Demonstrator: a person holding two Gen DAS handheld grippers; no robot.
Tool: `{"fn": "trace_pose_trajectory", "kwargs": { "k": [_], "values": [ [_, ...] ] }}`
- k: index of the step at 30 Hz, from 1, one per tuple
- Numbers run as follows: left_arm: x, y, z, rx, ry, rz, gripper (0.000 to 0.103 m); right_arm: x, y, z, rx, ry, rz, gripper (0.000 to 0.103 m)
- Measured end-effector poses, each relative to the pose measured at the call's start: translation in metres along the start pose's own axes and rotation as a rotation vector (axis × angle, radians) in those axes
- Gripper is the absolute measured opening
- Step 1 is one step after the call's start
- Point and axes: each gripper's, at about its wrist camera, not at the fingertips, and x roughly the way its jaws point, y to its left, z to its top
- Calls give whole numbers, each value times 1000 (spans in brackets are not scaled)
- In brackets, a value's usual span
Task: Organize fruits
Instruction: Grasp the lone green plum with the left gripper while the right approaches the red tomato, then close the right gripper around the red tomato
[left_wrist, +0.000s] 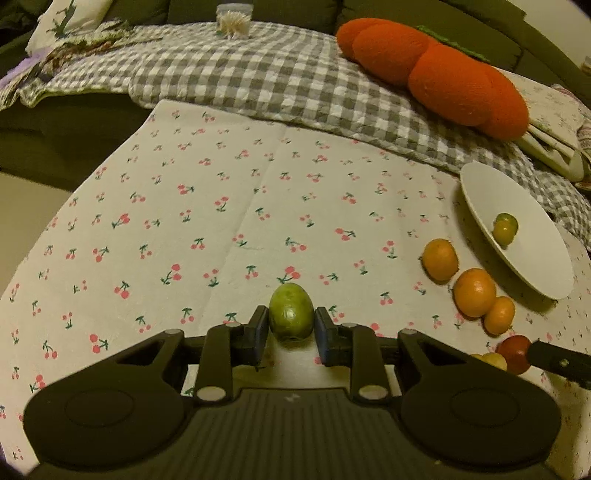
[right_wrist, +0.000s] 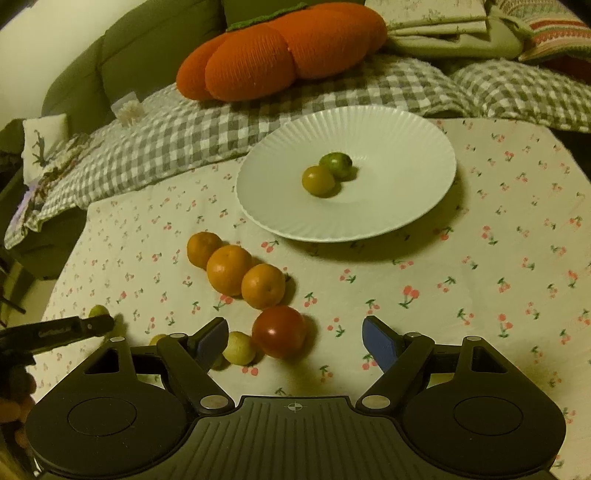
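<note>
My left gripper (left_wrist: 291, 325) is shut on a green oval fruit (left_wrist: 291, 310), which rests on the cherry-print tablecloth (left_wrist: 221, 206). To its right lie three oranges (left_wrist: 474, 292) in a row, then a red tomato (left_wrist: 515, 352). In the right wrist view my right gripper (right_wrist: 299, 339) stands open low over the cloth. The tomato (right_wrist: 279, 331) and a small yellow-green fruit (right_wrist: 240, 352) lie just ahead of its left finger, untouched. Beyond the oranges (right_wrist: 229, 269), a white ribbed plate (right_wrist: 399, 184) holds two small greenish fruits (right_wrist: 318, 180). The left gripper's finger (right_wrist: 74, 328) shows at the left with the green fruit (right_wrist: 99, 311).
An orange pumpkin-shaped cushion (right_wrist: 280, 51) and a grey checked blanket (left_wrist: 240, 74) lie behind the table on a green sofa (right_wrist: 147, 48). Folded cloths (right_wrist: 443, 22) sit at the back right. The table's left edge (left_wrist: 122, 147) drops off toward the sofa.
</note>
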Motion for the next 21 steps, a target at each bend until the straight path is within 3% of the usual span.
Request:
{"fn": "trace_pose_trajectory", "kwargs": {
  "k": [13,16,19,21],
  "values": [
    [-5,-7,-1,52,-25,-13,25,21,5,-3,46,26,10,79],
    [-7,-7,-2,65,-34,-12,25,25,5,-4,54,25,5,75],
    [-7,-8,-3,72,-36,-14,25,26,5,-4,54,15,1,63],
    [-7,-8,-3,76,-38,-15,25,26,6,-4,51,9,7,48]
  ]
}}
